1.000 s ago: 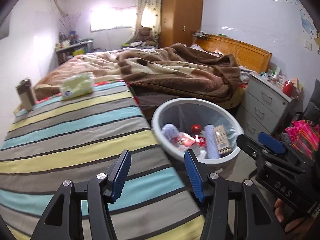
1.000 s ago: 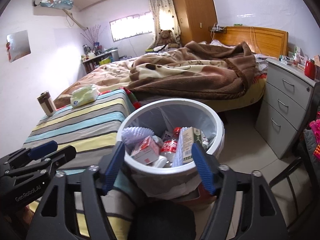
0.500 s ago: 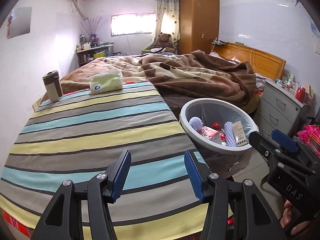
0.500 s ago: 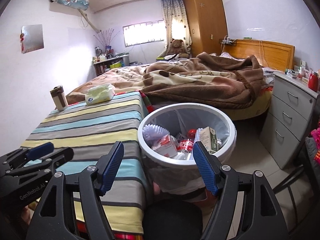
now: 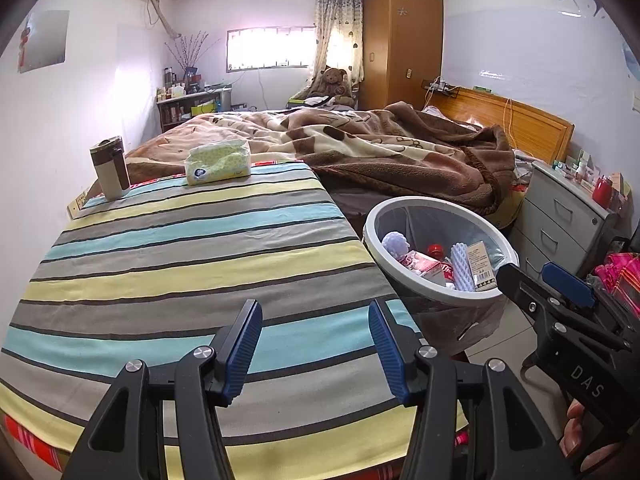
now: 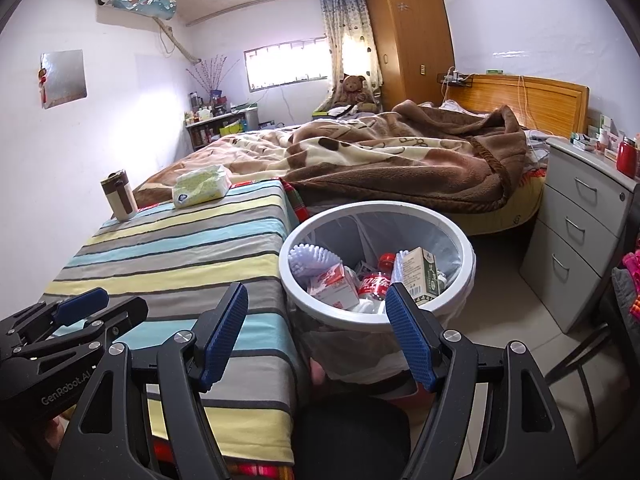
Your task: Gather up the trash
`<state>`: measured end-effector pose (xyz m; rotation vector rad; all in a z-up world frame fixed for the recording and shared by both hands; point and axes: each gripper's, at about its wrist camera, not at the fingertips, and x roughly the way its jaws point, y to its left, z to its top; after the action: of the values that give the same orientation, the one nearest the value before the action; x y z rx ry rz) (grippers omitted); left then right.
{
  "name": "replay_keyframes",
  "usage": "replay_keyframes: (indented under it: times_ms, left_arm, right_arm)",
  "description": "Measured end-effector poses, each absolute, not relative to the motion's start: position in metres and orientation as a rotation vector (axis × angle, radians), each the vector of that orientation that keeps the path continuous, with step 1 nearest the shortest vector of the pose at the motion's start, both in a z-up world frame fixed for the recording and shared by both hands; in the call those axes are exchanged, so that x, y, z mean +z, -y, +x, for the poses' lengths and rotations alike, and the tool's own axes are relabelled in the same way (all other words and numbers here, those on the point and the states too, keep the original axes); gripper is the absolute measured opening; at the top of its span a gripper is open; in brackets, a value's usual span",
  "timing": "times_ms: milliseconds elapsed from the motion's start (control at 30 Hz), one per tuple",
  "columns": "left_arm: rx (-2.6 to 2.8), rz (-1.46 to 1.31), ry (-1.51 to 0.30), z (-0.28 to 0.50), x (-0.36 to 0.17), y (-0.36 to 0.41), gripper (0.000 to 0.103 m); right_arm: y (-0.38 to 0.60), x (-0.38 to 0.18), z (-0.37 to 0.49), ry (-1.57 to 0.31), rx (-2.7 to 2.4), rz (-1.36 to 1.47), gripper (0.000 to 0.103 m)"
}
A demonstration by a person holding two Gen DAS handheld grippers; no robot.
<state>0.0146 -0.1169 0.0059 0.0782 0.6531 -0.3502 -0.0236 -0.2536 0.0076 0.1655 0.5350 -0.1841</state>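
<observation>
Both tools are empty from where I stand. The left gripper (image 5: 315, 338) hangs over the near end of the striped table (image 5: 168, 264) with its blue pads spread wide and nothing between them. The right gripper (image 6: 316, 326) is just as wide apart and just as bare, poised above the near rim of the trash bin (image 6: 466, 248), which stands on the floor just beside the table's right edge.

The trash itself is in that bin: a red-capped cola bottle (image 6: 374, 280), a green carton (image 6: 420, 276), a small red-and-white carton (image 6: 334, 290) and a white ribbed piece (image 6: 310, 260), piled close to the rim.

On the table I see only a tissue pack (image 5: 218, 162) and a brown tumbler (image 5: 110, 172), both at the far end. That is my worry: neither looks like rubbish, and a hasty reach could sweep one into the bin, or knock the upright tumbler over. Nearer in, the right tool sits so close to the rim that a careless drop might snag the thin liner or tip the bin, and the pile could spill.
</observation>
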Motion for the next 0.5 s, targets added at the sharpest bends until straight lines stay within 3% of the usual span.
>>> replay_keyframes:
  times_ms: [500]
  left_arm:
    - [-0.352,0.074,-0.649,0.0101,0.0067,0.1168,0.055]
  right_arm:
    - [0.2497,0.0075,-0.0243,-0.541,-0.182,0.161,0.073]
